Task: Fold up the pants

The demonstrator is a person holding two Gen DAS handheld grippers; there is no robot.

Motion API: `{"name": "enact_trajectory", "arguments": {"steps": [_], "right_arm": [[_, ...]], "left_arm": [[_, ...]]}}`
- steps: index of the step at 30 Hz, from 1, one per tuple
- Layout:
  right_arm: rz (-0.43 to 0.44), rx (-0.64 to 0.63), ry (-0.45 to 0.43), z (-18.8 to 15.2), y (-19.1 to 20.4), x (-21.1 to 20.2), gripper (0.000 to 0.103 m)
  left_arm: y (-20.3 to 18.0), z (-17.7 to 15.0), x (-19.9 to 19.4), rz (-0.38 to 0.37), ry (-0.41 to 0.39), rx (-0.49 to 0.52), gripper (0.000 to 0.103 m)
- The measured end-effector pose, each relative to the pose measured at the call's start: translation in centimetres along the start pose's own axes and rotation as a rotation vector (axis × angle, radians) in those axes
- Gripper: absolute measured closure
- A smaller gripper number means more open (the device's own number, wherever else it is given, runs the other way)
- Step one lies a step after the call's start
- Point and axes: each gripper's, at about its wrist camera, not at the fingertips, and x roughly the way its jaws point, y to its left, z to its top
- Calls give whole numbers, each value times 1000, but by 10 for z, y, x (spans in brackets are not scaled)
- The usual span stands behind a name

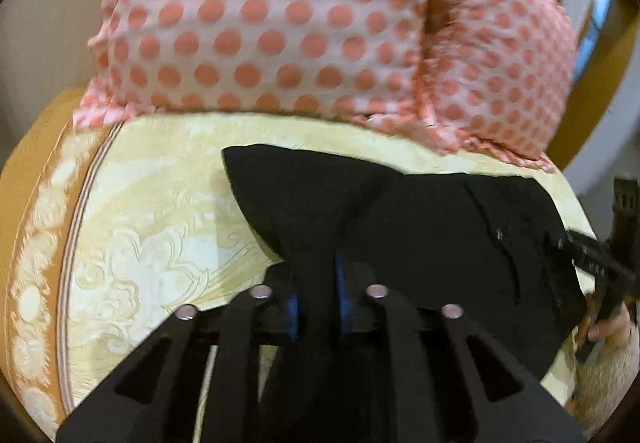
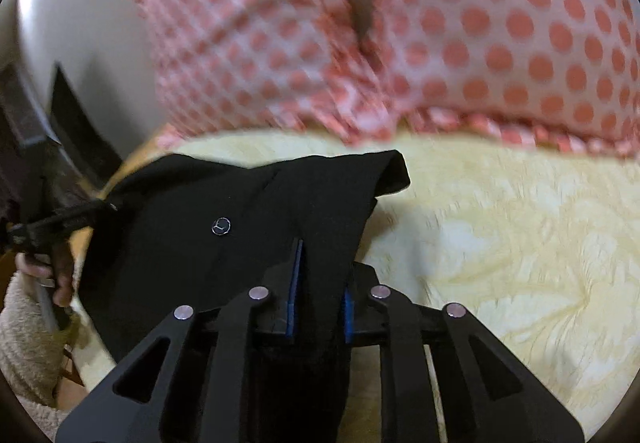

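Left wrist: fingers [image 1: 316,295] seemingly pinching pants [image 1: 400,219].

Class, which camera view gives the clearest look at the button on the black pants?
The right wrist view: the round button lies in plain sight on the black pants. The left wrist view shows those pants, but no button can be made out.

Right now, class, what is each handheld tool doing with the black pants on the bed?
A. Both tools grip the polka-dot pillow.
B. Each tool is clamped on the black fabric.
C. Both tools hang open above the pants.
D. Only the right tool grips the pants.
B: the left tool and the right tool each have the black pants pinched between their blue-edged fingers, while the polka-dot pillow lies untouched behind.
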Motion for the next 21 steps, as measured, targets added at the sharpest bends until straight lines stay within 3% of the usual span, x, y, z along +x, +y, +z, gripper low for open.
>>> {"name": "enact_trajectory", "arguments": {"steps": [1,2,3,4,6,7,9,12,14,16,18,21], "right_arm": [[-32,8,19,-4,-2,3,61],[-50,18,24,-6,-4,2,42],[-73,34,17,-8,-7,-3,18],[-101,52,-10,-10,-9,-13,11],[-139,56,-145,-18,1,-46,4],[-133,50,-184,-21,8,-58,1],[-62,21,-238,-31,28,-79,1],[34,-75,-204,-48,65,-86,1],[107,-114,-134,-59,85,-75,1],[120,-105,-60,-67,92,-59,1],[69,-78,7,-73,91,-43,1],[83,-6,-4,-75,85,-41,1]], "left_arm": [[2,-2,1,7,-2,-7,67],[7,-5,-2,19,-12,-20,49],[11,-8,-7,28,-29,-30,39],[16,-11,-17,46,-69,-42,20],[21,-22,-49,87,-198,-65,2],[20,-28,-63,79,-242,-77,2],[12,-42,-84,-45,-268,-93,2],[-7,-61,-83,-209,-191,-91,2],[-19,-71,-70,-260,-121,-81,2],[-30,-81,-50,-221,-38,-67,2],[-33,-87,-30,-164,38,-71,2],[-39,-89,-30,-110,14,-41,2]]}}
